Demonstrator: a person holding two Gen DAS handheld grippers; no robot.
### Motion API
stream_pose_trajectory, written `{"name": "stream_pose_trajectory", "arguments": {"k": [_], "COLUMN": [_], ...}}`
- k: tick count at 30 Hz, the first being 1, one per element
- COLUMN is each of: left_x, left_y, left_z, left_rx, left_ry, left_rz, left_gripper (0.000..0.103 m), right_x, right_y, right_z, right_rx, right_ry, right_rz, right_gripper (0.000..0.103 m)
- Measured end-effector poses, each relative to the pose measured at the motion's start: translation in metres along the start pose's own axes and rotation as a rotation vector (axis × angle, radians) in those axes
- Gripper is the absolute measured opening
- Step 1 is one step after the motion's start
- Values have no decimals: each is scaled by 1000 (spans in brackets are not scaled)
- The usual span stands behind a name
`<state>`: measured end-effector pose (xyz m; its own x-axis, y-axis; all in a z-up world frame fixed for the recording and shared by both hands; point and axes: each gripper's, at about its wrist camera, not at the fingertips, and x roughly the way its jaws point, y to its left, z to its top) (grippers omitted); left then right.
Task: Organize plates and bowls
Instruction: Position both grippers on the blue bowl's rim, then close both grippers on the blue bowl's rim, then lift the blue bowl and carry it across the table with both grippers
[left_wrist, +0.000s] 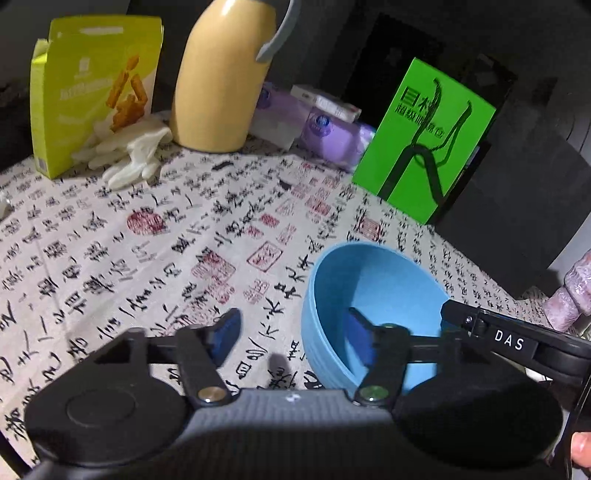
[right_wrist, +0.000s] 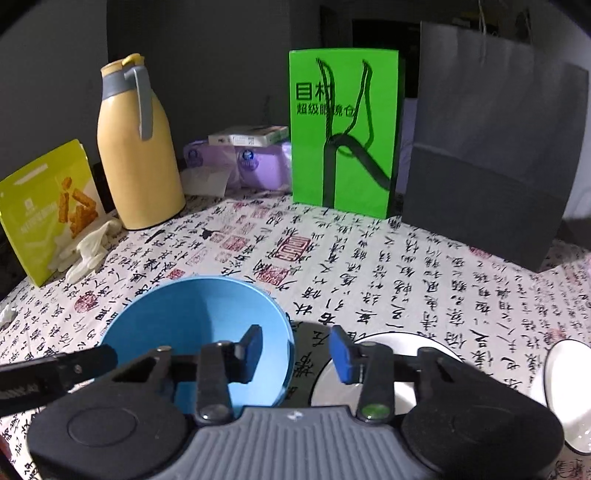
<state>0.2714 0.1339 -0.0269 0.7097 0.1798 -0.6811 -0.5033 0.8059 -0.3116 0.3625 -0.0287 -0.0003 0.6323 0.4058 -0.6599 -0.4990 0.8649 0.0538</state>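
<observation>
A blue bowl (left_wrist: 373, 295) sits on the calligraphy-print tablecloth (left_wrist: 147, 240). My left gripper (left_wrist: 291, 338) is open; its right finger is inside the bowl over the near rim, its left finger outside. In the right wrist view the same blue bowl (right_wrist: 195, 317) is at the lower left. My right gripper (right_wrist: 295, 352) is open; its left finger is over the bowl's right rim, its right finger outside, above a white plate with a dark rim (right_wrist: 399, 343). A second white dish (right_wrist: 565, 373) lies at the far right.
At the back stand a yellow thermos jug (right_wrist: 136, 155), a yellow-green snack box (right_wrist: 48, 206), white gloves (right_wrist: 88, 247), purple tissue packs (right_wrist: 251, 162), a green paper bag (right_wrist: 343, 133) and a dark grey paper bag (right_wrist: 491, 147). A pink object (left_wrist: 572, 288) is at the right edge.
</observation>
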Motion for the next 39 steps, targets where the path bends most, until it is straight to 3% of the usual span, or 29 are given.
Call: {"name": "stream_pose_trajectory", "arguments": {"k": [3,6,7,12,23,39], "left_x": [9,13,14,15,5,-47], "left_y": [0,-3,-4,-7,1,31], "left_z": [0,0,1,2,5,1], "left_rx": [-7,1,5,8,0,21], "left_ry": [29,46,52,51,39,-1], "left_rz": [-1,-13,-16,-13,1,-1], "left_gripper": [42,18,15,11,10,10], "right_x": [10,17,20,24,10,-30], "right_y": [1,2,2,8,16,46], "right_z": [0,0,-1,-3,-4,-15], "right_rx": [-10,-11,-10,-32,-43,-33], "right_ry": [24,50,56,70,37,-11], "right_rz": [2,13,16,21,31,71], "right_gripper": [32,22,20,8,7,7]}}
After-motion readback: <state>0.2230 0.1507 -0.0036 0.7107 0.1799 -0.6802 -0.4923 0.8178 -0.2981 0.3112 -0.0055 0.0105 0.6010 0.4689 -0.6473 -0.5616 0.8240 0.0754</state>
